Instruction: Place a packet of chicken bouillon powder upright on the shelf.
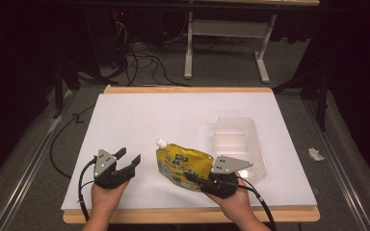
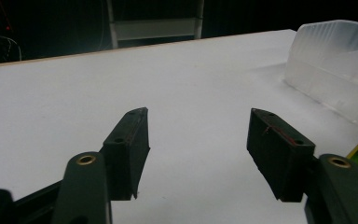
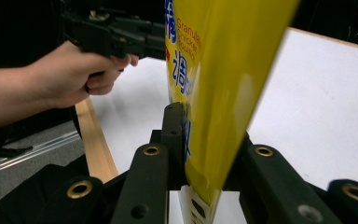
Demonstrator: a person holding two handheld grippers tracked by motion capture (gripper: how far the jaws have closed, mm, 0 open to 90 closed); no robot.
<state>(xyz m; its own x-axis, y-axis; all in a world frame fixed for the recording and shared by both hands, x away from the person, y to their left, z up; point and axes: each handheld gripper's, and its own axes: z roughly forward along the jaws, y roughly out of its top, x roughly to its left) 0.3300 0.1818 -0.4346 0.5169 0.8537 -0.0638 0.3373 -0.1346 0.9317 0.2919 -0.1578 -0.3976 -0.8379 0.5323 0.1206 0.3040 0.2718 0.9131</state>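
Note:
A yellow spouted pouch (image 1: 182, 164) with a white cap is held near the table's front middle, its spout pointing up-left. My right gripper (image 1: 197, 180) is shut on the pouch's lower right corner; in the right gripper view the yellow pouch (image 3: 214, 88) rises between the two black jaws, which press it from both sides. My left gripper (image 1: 127, 157) hovers at the front left, open, with nothing between its fingers (image 2: 133, 140). A clear plastic tray (image 1: 236, 142) lies on the white table top (image 1: 164, 115) to the right of the pouch.
The clear tray (image 2: 335, 65) stands ahead and right of the left gripper. A wooden rim (image 1: 188, 89) edges the table. Beyond it are a white desk frame (image 1: 224, 36) and cables (image 1: 139, 57) on the grey floor. A crumpled scrap (image 1: 315, 154) lies right of the table.

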